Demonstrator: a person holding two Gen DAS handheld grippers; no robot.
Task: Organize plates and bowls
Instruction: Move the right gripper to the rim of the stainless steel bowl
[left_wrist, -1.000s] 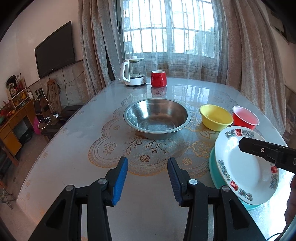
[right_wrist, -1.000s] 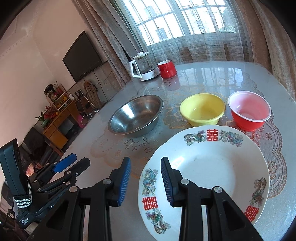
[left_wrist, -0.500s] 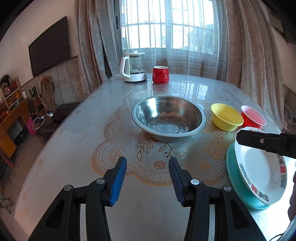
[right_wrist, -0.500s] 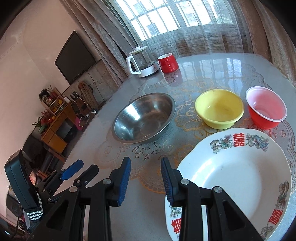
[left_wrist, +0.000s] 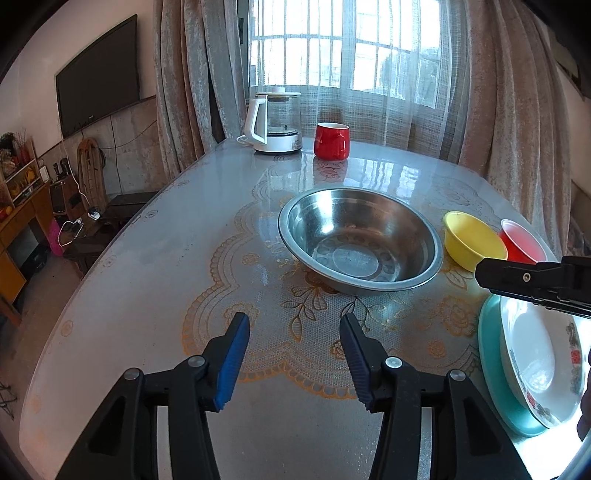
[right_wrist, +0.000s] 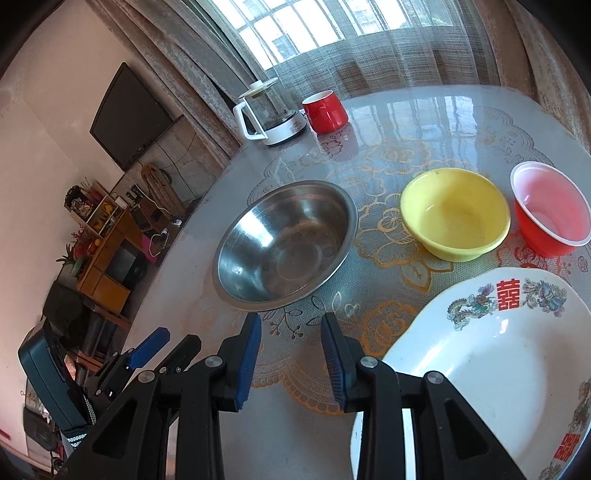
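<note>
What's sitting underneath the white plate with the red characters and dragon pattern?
The white patterned plate rests on a round teal plate, whose rim shows as a crescent along its left edge. The teal plate's centre is covered, so anything between them cannot be seen.

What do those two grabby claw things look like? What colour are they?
Both look alike. The left gripper and the right gripper are black plastic claws with silver round bolts at the joints. Each has two fingers lined with ridged blue pads on the inner faces. In the left camera, the right one shows from the side as a flat black bar with a small screw. No sleeves or cables show.
</note>
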